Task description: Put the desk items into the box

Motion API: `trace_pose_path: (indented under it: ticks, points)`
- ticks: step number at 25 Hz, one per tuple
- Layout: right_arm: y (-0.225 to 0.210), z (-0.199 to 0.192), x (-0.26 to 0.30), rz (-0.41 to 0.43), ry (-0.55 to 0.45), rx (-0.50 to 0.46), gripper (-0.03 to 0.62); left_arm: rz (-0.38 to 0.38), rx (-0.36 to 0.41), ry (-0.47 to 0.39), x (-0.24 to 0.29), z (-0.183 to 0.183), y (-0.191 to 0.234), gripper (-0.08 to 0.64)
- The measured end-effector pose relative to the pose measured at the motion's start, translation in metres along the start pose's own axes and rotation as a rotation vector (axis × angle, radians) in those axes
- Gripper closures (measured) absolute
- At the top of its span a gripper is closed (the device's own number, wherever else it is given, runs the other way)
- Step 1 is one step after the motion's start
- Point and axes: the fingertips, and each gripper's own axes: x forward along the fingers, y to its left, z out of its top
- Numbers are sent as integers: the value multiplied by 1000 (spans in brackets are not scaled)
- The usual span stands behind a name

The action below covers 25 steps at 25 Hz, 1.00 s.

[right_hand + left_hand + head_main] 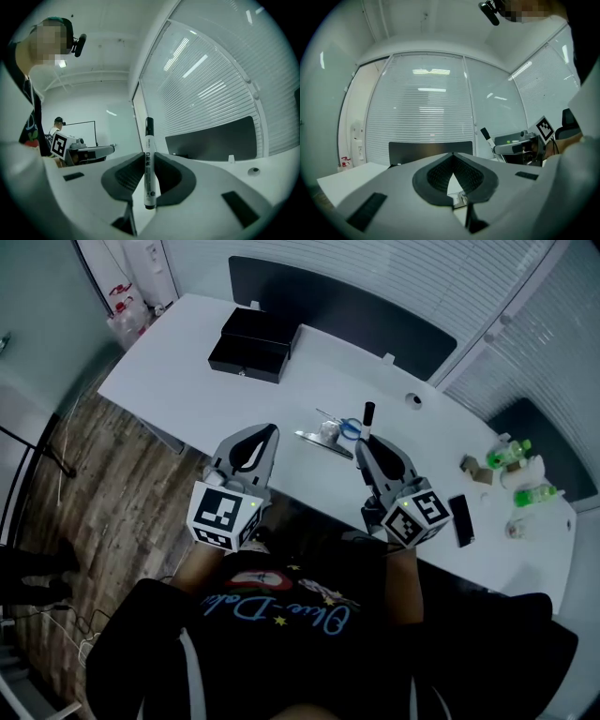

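The right tongs (149, 157) clamp an upright marker (149, 187) over the counter (234, 399); the left tongs (453, 155) are pressed together, empty.

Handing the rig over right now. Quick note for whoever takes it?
Left gripper: shut, empty, over the desk's near edge.
Right gripper: shut on a white marker, held upright, black cap up.
Black box: far left end of the desk; contents not visible.
Done: marker lifted.
Left: carry the marker to the box, then the silver metal item and blue ring mid-desk. Phone lies near the right end.
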Motion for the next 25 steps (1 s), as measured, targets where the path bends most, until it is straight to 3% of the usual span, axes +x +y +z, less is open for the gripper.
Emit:
trace_pose_path:
  ticks: [9,25]
  points:
    - [14,-7,16,39,11,7,520,61,39,13,-20,-8,17,552]
    - [22,-3,85,-16,0,5,520,23,30,-19,-6,-10,94,552]
